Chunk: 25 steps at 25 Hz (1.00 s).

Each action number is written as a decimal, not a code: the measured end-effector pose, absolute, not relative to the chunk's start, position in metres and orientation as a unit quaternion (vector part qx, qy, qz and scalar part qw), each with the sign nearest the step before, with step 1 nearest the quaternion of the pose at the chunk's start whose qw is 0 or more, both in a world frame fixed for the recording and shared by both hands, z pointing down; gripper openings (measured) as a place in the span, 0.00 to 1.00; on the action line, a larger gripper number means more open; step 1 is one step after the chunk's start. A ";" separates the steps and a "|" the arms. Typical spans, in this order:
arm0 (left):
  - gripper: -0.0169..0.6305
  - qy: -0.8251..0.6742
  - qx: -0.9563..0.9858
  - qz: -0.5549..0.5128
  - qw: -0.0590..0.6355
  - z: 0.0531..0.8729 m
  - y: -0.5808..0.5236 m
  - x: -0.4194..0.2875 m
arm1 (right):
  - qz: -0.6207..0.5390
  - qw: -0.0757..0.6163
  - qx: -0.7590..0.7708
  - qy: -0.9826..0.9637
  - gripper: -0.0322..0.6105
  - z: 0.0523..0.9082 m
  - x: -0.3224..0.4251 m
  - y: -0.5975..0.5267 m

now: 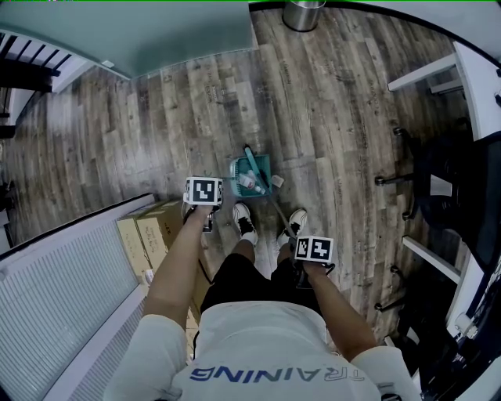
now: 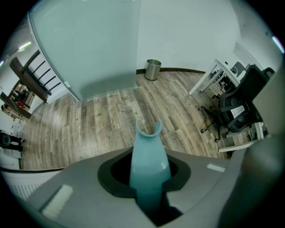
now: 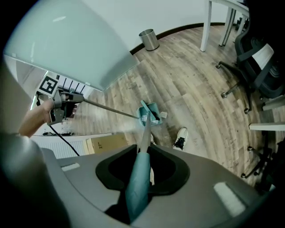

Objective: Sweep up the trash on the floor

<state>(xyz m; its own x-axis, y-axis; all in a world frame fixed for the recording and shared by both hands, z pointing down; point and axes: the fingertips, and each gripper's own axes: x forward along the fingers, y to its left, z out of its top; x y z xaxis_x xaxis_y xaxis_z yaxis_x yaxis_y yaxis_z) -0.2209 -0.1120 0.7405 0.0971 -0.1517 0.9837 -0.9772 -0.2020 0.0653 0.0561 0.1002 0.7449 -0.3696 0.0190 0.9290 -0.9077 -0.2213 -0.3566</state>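
Observation:
A teal dustpan (image 1: 250, 174) stands on the wood floor in front of the person's shoes, with white trash inside it. A small white scrap (image 1: 278, 181) lies just right of the pan. My left gripper (image 1: 203, 193) is shut on the teal top of the dustpan handle (image 2: 149, 160), which stands up between the jaws. My right gripper (image 1: 313, 250) is shut on the teal grip of the broom handle (image 3: 139, 178). The broom's grey shaft (image 3: 145, 129) runs down to the dustpan (image 3: 150, 112). The left gripper (image 3: 58, 104) shows at the left of the right gripper view.
A metal bin (image 1: 304, 14) stands by the far wall. An office chair (image 1: 438, 180) and white desk legs (image 1: 423, 74) are on the right. Cardboard boxes (image 1: 153, 235) and a white ribbed panel (image 1: 63, 305) sit at the left. The shoes (image 1: 245, 222) are just behind the pan.

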 end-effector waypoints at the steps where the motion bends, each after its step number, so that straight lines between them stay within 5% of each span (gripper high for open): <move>1: 0.17 -0.460 0.602 0.484 0.438 0.739 -0.108 -0.218 | 0.650 0.356 0.427 -0.518 0.22 0.743 0.051 0.098; 9: 0.17 -0.469 0.606 0.486 0.420 0.743 -0.113 -0.224 | 0.615 0.386 0.411 -0.551 0.22 0.729 0.050 0.089; 25: 0.17 -0.470 0.618 0.480 0.409 0.747 -0.113 -0.224 | 0.600 0.365 0.562 -0.437 0.22 0.731 0.209 0.097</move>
